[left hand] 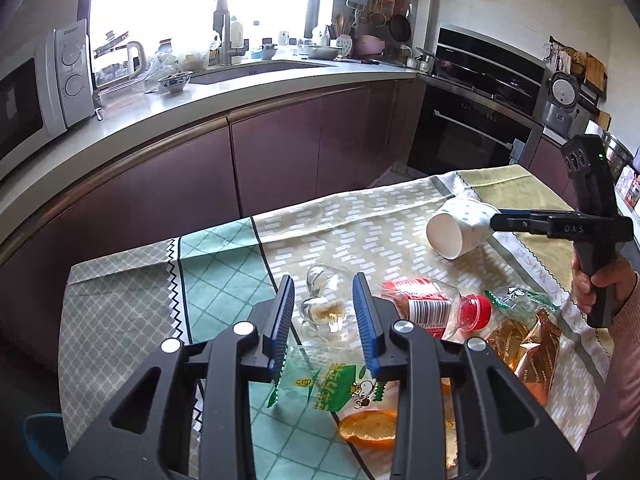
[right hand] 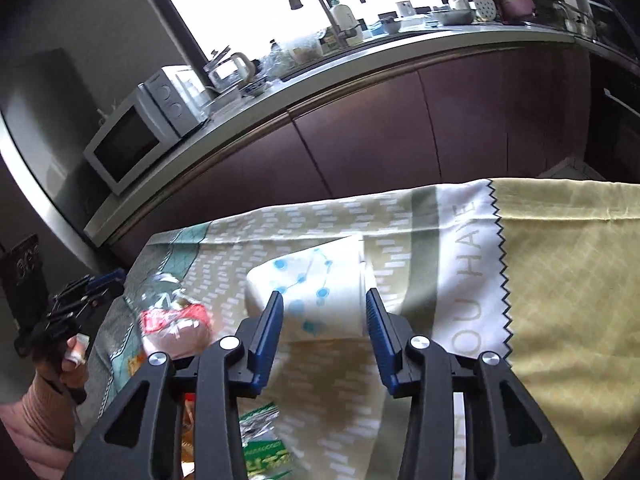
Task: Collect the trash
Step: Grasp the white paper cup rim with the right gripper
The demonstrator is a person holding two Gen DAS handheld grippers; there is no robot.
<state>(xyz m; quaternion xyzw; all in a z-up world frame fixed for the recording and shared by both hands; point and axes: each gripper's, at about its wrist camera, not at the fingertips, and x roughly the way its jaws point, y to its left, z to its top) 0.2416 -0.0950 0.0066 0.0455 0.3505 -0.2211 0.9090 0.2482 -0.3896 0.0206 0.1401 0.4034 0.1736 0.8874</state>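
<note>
Paper cup (right hand: 316,288): lies tipped on tablecloth (right hand: 560,280), beyond red-capped bottle (left hand: 432,304). Light, crushable; grip mid-wall gently. Right gripper (right hand: 324,312) spread around it, contact unclear. Left gripper (left hand: 324,300) spread, empty.

So the left tongs (left hand: 324,312) take up the bottom middle of the frame, blue pads spread apart, with a clear crumpled plastic cup (left hand: 322,304) sitting between them on the patterned cloth over the surface (left hand: 224,256). Just right of that lies a plastic bottle (left hand: 436,306) on its side, red cap pointing right. Lower down there's a green-printed clear wrapper (left hand: 340,390) and an orange peel (left hand: 368,426); a shiny copper-colored bag (left hand: 528,346) sits at lower right. Over at the right edge, the right tongs (left hand: 496,216) are at the base of a tipped white paper cup (left hand: 460,230) with blue dots, whose mouth faces left. Can't tell if they're actually clamping it.
</note>
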